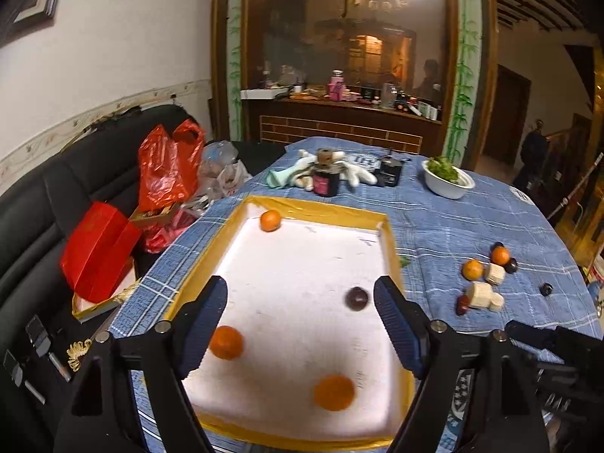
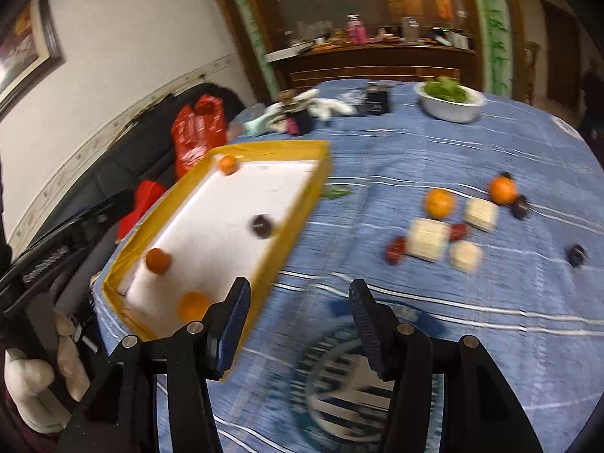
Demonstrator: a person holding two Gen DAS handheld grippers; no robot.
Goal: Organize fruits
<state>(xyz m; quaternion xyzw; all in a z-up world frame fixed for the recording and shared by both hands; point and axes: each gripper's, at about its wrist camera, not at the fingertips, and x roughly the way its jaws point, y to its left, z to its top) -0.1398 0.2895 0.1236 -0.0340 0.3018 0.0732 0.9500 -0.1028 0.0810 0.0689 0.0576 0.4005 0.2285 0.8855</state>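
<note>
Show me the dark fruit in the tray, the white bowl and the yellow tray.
dark fruit (image 1: pixel 356 298), left wrist view, its middle.
white bowl (image 2: pixel 451 107), right wrist view, its outer wall.
yellow tray (image 1: pixel 392 249), left wrist view, its right rim.

This is a home, in a room for sitting and eating. A black sofa (image 1: pixel 56 204) stands by the wall with a red bag (image 1: pixel 168 166) on it. A framed picture (image 2: pixel 26 49) hangs above. The desk (image 1: pixel 472 226) has a blue checked cloth, with a bowl (image 1: pixel 447 181) of greens on it. Behind it a wooden counter (image 1: pixel 339 117) is full of bottles and jars.
</note>
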